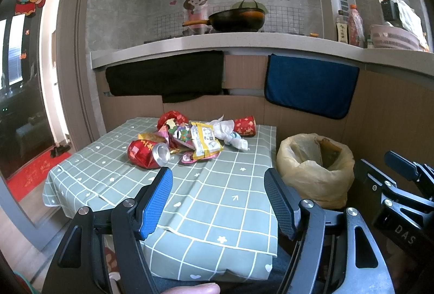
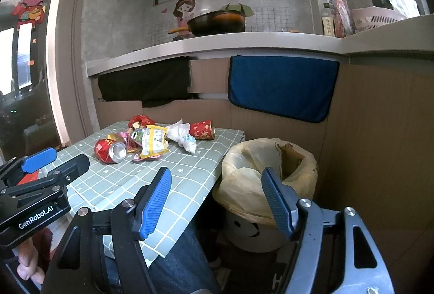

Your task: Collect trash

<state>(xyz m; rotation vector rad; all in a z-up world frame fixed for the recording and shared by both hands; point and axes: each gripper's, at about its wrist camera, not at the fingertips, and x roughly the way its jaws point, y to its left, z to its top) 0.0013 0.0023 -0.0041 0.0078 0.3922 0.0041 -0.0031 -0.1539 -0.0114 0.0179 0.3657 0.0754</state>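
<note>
While both tongs, left (image 1: 218,202) and right (image 2: 217,202), hang wide open and empty, the trash heap (image 1: 190,141) waits far on the green checked bench (image 1: 206,202); next: grab the crushed red can (image 1: 147,154), then drop it in the yellow-bagged bin (image 2: 268,172) at right.

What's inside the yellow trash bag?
Inside the yellow trash bag you can see something brown near the top. Whatever lies deeper is hidden by the bag's folds.
</note>
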